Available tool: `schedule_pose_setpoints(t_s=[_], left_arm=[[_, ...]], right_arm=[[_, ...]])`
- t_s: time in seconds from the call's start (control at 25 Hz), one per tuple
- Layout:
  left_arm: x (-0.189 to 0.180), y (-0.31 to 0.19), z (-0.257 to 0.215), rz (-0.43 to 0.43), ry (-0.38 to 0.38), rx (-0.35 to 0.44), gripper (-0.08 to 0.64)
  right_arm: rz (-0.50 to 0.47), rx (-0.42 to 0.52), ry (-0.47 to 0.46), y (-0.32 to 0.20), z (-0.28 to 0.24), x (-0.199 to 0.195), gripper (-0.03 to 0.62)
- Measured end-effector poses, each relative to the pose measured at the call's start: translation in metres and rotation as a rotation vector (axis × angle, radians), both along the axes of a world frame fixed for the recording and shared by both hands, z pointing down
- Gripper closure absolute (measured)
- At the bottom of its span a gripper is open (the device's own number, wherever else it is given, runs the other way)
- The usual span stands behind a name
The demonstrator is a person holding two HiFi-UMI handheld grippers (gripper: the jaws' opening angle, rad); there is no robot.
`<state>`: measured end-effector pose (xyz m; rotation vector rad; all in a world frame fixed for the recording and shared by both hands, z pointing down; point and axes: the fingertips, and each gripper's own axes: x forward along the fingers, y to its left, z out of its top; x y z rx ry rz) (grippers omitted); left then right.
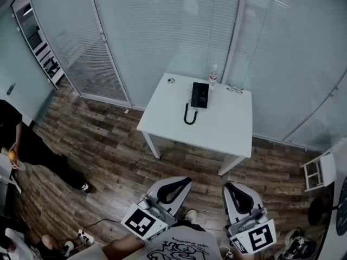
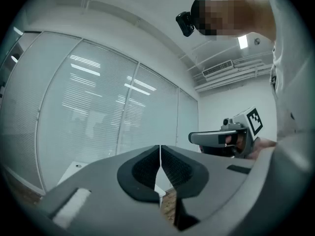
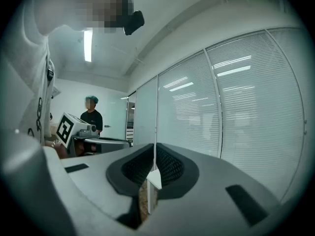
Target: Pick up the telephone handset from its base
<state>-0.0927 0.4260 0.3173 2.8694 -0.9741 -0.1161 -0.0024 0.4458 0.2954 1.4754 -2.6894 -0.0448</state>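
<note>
The black telephone [image 1: 199,95] lies on the white table [image 1: 227,129] far ahead, its handset on the base and a curled cord [image 1: 189,115] trailing toward me. Both grippers are held low, close to my body, well short of the table. My left gripper [image 1: 184,181] points at the table with its dark pads pressed together and nothing between them [image 2: 160,154]. The right gripper [image 1: 229,187] is alongside it, jaws likewise shut and empty [image 3: 155,149]. Each gripper view looks level at the blinds, and the phone is hidden in both.
A clear bottle [image 1: 213,76], a pair of glasses [image 1: 235,89] and a small round object [image 1: 171,80] share the table. Glass walls with blinds stand behind it. A person in dark clothes [image 1: 21,145] stands at the left. A white stand [image 1: 317,172] is at the right on the wood floor.
</note>
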Motion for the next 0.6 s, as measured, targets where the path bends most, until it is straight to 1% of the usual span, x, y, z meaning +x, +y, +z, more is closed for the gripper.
schedule_pose_setpoints(t_s=[0.2, 0.4, 0.6], left_arm=[[0.02, -0.005, 0.003, 0.005, -0.013, -0.008, 0.549], [0.043, -0.017, 0.007, -0.001, -0.019, -0.018, 0.549], [0.068, -0.029, 0.008, -0.006, -0.019, -0.021, 0.549]], right_arm=[[-0.007, 0.0, 0.0, -0.005, 0.002, 0.017, 0.575], [0.0, 0.007, -0.046, -0.018, 0.001, 0.045, 0.575], [-0.01, -0.008, -0.028, -0.03, 0.006, 0.069, 0.575]])
